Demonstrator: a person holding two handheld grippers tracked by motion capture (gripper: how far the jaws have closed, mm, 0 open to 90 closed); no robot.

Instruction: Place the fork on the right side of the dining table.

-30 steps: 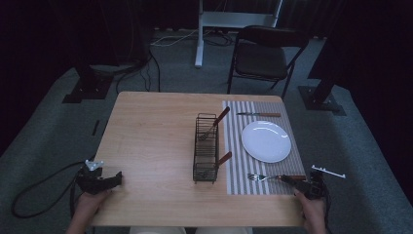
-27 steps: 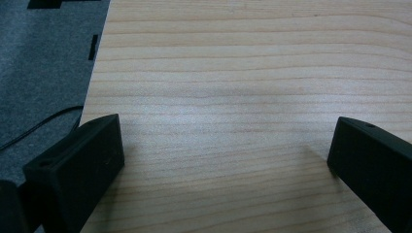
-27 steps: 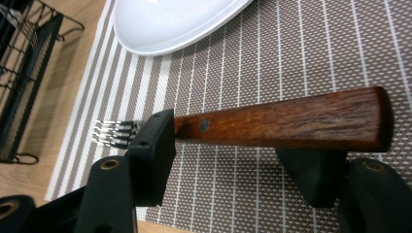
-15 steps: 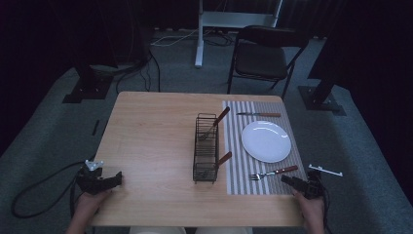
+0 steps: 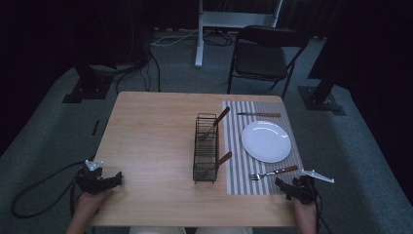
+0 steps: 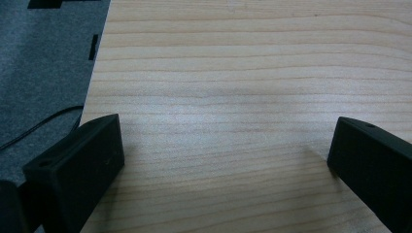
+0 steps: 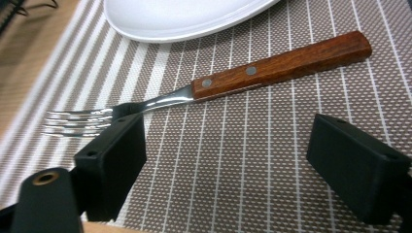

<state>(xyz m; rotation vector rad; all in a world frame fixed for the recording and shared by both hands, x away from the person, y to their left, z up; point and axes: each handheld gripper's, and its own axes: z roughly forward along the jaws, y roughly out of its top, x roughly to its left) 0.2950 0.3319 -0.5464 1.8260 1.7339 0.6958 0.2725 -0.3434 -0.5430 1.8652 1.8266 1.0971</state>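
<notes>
High view: at lower left the left gripper rests on the bare table, jaws spread, holding nothing. At lower right the right gripper sits released on the striped placemat, the fork just beyond it. Above lies the white plate; at frame centre, the wire rack. Farthest, a knife.

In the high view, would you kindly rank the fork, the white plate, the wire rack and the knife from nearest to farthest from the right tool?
Measured from the right tool:
1. Fork, just ahead of it on the striped placemat's near edge.
2. White plate, farther up the placemat.
3. Wire rack, off to the left at the table's middle.
4. Knife, at the placemat's far edge, beyond the plate.
</notes>
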